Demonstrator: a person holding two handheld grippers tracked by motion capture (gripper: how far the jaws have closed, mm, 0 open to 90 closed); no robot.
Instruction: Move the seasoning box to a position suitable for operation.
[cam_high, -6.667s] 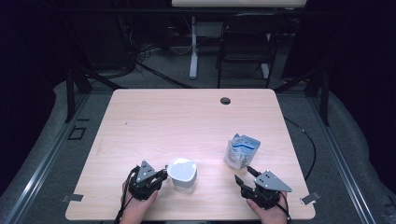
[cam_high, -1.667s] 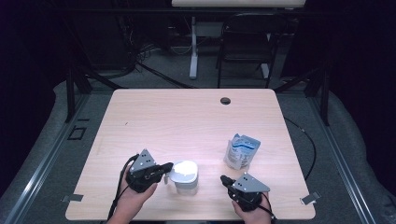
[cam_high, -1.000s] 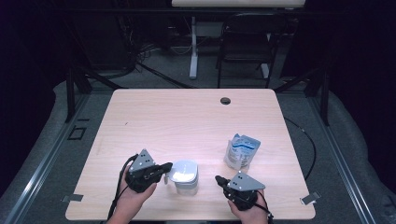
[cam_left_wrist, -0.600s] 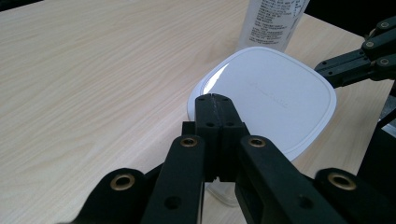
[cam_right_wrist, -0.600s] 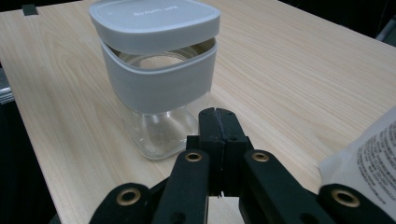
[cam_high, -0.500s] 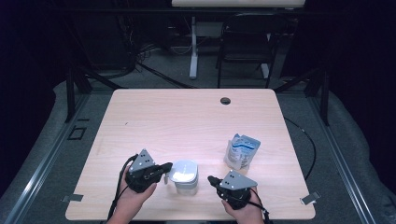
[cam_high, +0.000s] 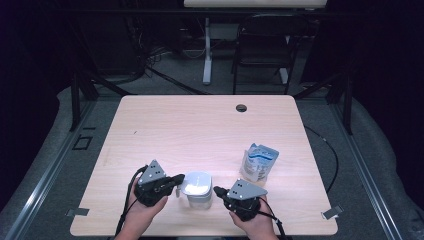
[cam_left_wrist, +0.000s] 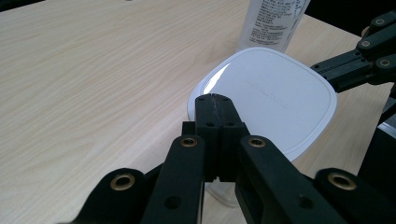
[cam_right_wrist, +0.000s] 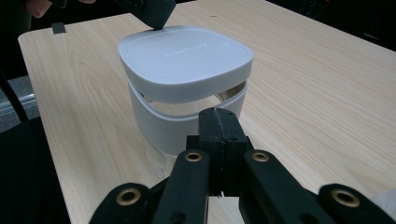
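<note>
High view: the white lidded container (cam_high: 198, 188) is flanked at the table's front edge, the clenched, empty left gripper (cam_high: 176, 181) at its nine o'clock, the clenched, empty right gripper (cam_high: 218, 191) at its three o'clock.

The table (cam_high: 200, 125) is showing a pale wood grain of fine lengthwise streaks, with 1 small dark round hole (cam_high: 241, 107) near its far edge. On it, the container (cam_right_wrist: 187, 88) is showing a plain white lid, a white band below and a clear strip between them. Beside the container, the pouch (cam_high: 259, 162) is showing white and light blue with small dark print. The left gripper (cam_high: 176, 181) and the right gripper (cam_high: 218, 190) are looking matte black with brass-coloured rivets, each topped by 1 grey plate. Around the table, the floor (cam_high: 50, 170) is looking grey.
</note>
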